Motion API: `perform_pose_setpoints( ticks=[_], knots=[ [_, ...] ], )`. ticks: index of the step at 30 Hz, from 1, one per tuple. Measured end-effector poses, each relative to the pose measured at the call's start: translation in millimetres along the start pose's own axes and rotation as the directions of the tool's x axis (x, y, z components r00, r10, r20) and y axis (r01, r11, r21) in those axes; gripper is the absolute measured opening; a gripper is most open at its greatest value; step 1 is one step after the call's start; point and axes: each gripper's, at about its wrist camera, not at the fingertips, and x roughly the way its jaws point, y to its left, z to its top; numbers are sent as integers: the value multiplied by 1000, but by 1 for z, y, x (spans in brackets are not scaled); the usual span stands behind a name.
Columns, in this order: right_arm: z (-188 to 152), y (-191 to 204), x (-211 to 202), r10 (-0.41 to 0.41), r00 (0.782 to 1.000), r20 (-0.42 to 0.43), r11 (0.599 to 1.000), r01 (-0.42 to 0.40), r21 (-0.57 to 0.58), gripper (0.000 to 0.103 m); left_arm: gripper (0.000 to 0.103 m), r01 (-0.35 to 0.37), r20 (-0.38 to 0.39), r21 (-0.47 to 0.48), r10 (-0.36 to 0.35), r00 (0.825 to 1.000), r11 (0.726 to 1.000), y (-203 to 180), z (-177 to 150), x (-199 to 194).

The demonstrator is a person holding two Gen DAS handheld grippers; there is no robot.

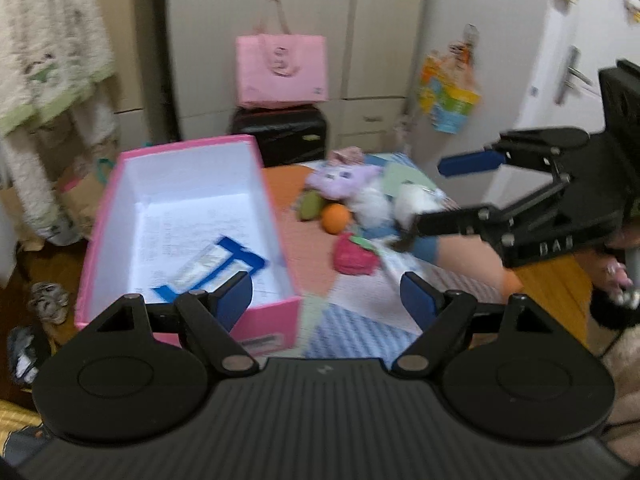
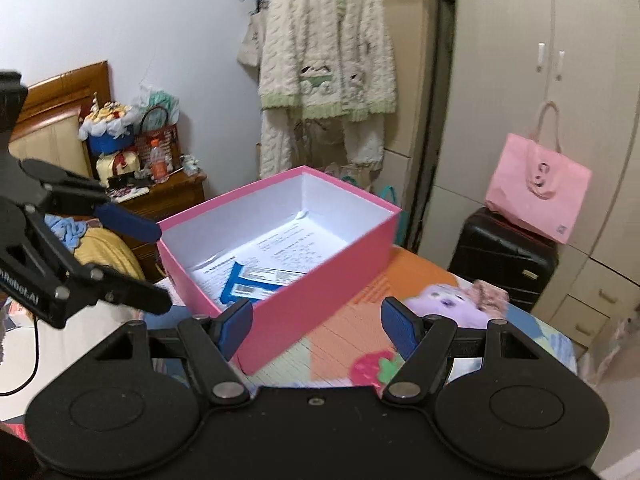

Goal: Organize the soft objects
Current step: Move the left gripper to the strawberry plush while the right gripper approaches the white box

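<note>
An open pink box [image 1: 120, 184] [image 2: 320, 304] with white inside holds papers and a blue-edged packet [image 1: 216, 260] [image 2: 256, 284]. Right of it on the patterned cloth lie soft toys: a purple plush [image 1: 344, 180] [image 2: 444, 304], a white fluffy toy [image 1: 376, 204], a green one [image 1: 310, 206], an orange ball [image 1: 335, 218] and a pink strawberry [image 1: 354, 256] [image 2: 370, 366]. My left gripper [image 1: 328, 300] [image 2: 140, 264] is open and empty at the box's near corner. My right gripper [image 2: 316, 330] [image 1: 436, 196] is open and empty above the toys, beside the box.
A pink bag [image 1: 282, 72] [image 2: 536, 192] sits on a black suitcase [image 1: 280, 136] [image 2: 500, 256] before the wardrobe. A robe [image 2: 324, 64] hangs on the wall. A wooden nightstand [image 2: 160, 196] with clutter stands left of the box.
</note>
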Motion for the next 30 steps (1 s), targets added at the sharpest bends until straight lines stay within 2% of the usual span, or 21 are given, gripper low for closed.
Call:
perform_pose_setpoints(
  ticks=[9,15,17,24,28,30],
  knots=[
    [-45,-23,-15,-62,997,-37,998,63,14,76,81,83,-63,38,-80,995,996,-32,-9,39],
    [-82,-33,4,-74,992,-107,997,77,22,76,81,38,-70,150,-28,997,988,-55,-24,73],
    [-95,-34,11,-75,990,-119,997,77,16,76,81,21,-50,173,-12,999,985,-60,-28,82],
    [-135,-43,40,-111,991,-80,994,110,-10,76,81,-32,12,233,30,999,972,-75,-33,116],
    [-154,-42,63,-158,987,-40,985,154,-80,76,80,-54,21,198,50,999,979,-72,-28,134],
    [-160,-45,72,-141,989,-39,988,139,-62,76,80,-38,10,178,37,999,983,-68,-23,143]
  ],
)
